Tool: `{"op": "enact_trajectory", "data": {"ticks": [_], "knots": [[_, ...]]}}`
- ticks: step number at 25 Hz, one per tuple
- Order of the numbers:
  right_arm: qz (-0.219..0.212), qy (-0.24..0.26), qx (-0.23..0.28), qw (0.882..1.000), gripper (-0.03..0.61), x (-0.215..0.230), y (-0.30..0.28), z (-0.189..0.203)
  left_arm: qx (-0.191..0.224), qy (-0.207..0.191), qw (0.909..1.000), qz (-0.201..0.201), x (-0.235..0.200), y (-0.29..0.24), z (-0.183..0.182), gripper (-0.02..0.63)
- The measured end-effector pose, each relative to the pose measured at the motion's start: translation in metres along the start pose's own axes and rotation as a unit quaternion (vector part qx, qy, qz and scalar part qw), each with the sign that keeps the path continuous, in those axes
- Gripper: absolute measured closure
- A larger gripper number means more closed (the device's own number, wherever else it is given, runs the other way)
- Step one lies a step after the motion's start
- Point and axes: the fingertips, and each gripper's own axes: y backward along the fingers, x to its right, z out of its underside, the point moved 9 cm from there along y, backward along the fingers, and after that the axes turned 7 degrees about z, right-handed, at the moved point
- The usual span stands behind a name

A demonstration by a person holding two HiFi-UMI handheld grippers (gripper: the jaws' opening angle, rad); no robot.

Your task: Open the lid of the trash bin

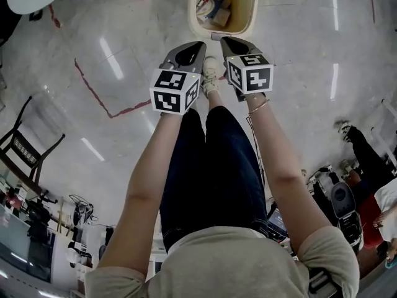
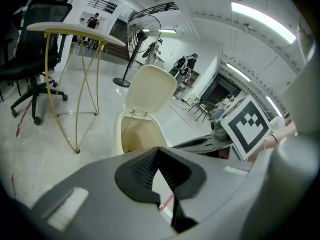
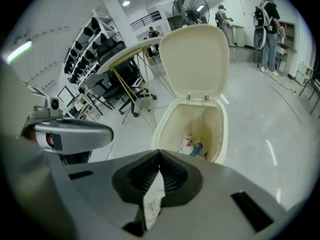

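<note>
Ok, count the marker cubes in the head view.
2. One cube rides the left claw, the other the right claw, both just short of the open trash bin. None seems hidden.

A glossy pale floor (image 1: 310, 36) carries a red tape line (image 1: 93, 90). A round white table (image 2: 75, 30) stands on thin yellow legs, with a black office chair (image 2: 27, 69) just beside it. A pedestal fan (image 2: 145, 30) stands farther back. People (image 3: 267, 19) stand in the distance.
</note>
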Motion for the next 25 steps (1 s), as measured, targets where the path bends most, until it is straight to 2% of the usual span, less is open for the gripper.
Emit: {"op": "enact_trajectory", "data": {"ticks": [9, 13, 17, 21, 25], "knots": [[0.005, -0.031, 0.026, 0.999, 0.571, -0.015, 0.097, -0.012, 0.011, -0.047, 0.9986, 0.021, 0.06, 0.041, -0.053, 0.604], [0.009, -0.062, 0.058, 0.996, 0.571, -0.02, 0.147, -0.028, 0.027, -0.058, 0.9976, 0.025, 0.082, 0.066, -0.078, 0.604], [-0.004, -0.087, 0.077, 0.993, 0.571, -0.029, 0.191, -0.039, 0.049, -0.063, 0.996, 0.039, 0.104, 0.091, -0.094, 0.604], [-0.007, -0.055, 0.105, 0.993, 0.571, -0.038, 0.224, -0.054, 0.058, -0.058, 0.9952, 0.053, 0.124, 0.11, -0.103, 0.604], [-0.015, -0.015, 0.136, 0.991, 0.571, -0.049, 0.249, -0.07, 0.052, -0.095, 0.9914, 0.073, 0.143, 0.121, -0.117, 0.604]]}}
